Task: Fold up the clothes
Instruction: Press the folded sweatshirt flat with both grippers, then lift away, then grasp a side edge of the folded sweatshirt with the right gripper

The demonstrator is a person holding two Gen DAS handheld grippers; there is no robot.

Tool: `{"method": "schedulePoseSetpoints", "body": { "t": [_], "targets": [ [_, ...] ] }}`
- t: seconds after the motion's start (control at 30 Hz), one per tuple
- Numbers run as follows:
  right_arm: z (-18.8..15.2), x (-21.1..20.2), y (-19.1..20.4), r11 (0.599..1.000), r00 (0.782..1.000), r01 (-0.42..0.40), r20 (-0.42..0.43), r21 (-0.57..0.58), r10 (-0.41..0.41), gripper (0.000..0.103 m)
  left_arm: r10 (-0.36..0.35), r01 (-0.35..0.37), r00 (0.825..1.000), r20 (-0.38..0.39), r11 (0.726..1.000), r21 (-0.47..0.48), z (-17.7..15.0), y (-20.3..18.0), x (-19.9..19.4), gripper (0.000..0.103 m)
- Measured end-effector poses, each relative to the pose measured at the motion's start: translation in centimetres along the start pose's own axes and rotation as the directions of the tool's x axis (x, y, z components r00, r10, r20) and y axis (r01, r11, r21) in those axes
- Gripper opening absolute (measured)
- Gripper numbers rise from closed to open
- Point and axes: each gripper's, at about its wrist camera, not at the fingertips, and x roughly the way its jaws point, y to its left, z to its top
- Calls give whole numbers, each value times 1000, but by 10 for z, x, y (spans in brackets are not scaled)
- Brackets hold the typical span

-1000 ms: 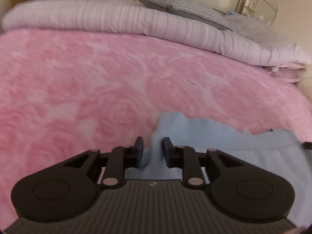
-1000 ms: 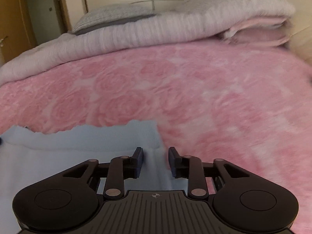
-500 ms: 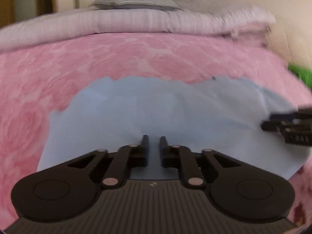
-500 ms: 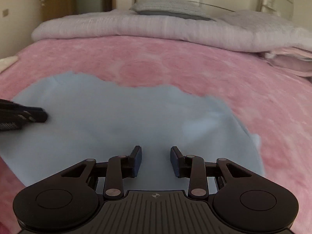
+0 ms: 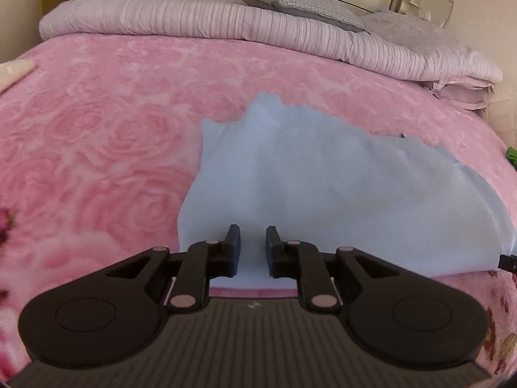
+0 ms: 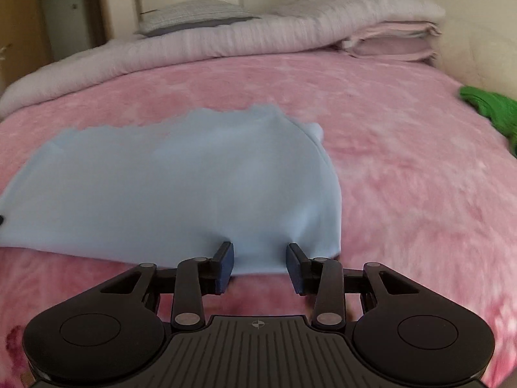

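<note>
Between opening jaws, both grippers: near hem of blue garment [image 5: 323, 190], unpinched.

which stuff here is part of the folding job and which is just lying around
Part of the job:
- blue garment, spread on the bed
- left gripper, jaws opening, cloth edge between them
- right gripper, jaws opening, cloth edge between them

Just lying about:
- pink blanket
- green cloth
- rolled duvet
- grey pillow
- folded pink bedding
</note>
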Motion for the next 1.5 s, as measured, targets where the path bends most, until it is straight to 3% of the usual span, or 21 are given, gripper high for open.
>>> {"method": "schedulePoseSetpoints", "body": {
  "t": [0.17,0.23,0.43,0.87,1.03,1.2,1.5],
  "targets": [
    [10,-37,20,996,1000,6,-22,92,-4,39,-5,5,1000,2,1000,4,-7,-20,-46,20],
    [11,-58,34,997,1000,23,-11,75,-22,39,-17,17,1000,6,1000,17,-16,-28,-65,25],
    [-3,-118,63,999,998,37,47,1,-37,39,-76,76,997,-2,997,10,-45,-37,-111,26],
    [-27,-181,74,1000,993,0,122,-26,4,39,-52,51,995,81,999,20,-65,-32,-188,27],
    [-35,-193,65,999,987,-51,152,14,49,39,-69,68,994,84,998,12,-72,-28,-197,28],
    [-44,-172,26,961,984,-172,89,217,156,39,-73,73,996,45,997,-1,-73,-25,-187,28],
    [-36,-138,-22,922,993,-105,-2,373,114,39,-62,62,998,-26,998,-28,-51,-23,-156,29]
  ]
}}
